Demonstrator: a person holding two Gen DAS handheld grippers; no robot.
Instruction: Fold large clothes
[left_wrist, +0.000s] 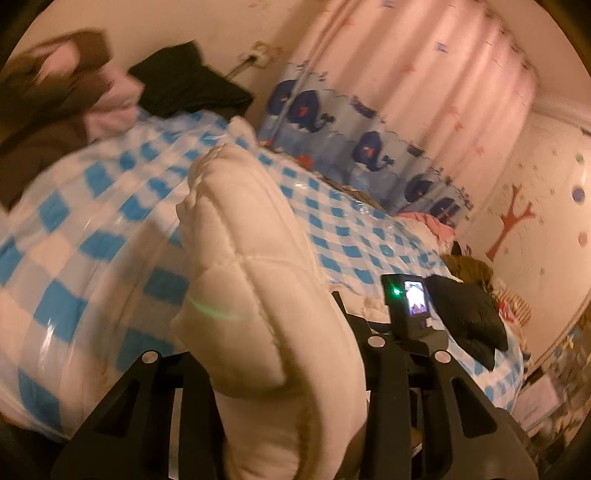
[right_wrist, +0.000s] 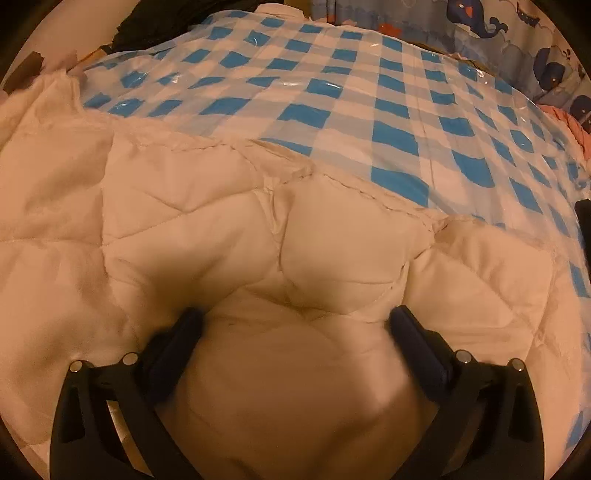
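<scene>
A cream quilted garment rises in a thick fold from the bed in the left wrist view, held up above the blue-and-white checked cover. My left gripper is shut on its lower part, and the fabric hides the fingertips. In the right wrist view the same cream quilted garment lies spread over the checked cover. My right gripper points down at it with the jaws wide apart. Its fingertips sink into the padding, and a bulge of fabric sits loose between them.
Brown and pink clothes and a black garment are piled at the bed's far end. Another black garment lies at the right side. A whale-print curtain hangs along the bed. The other gripper's small lit screen shows close by.
</scene>
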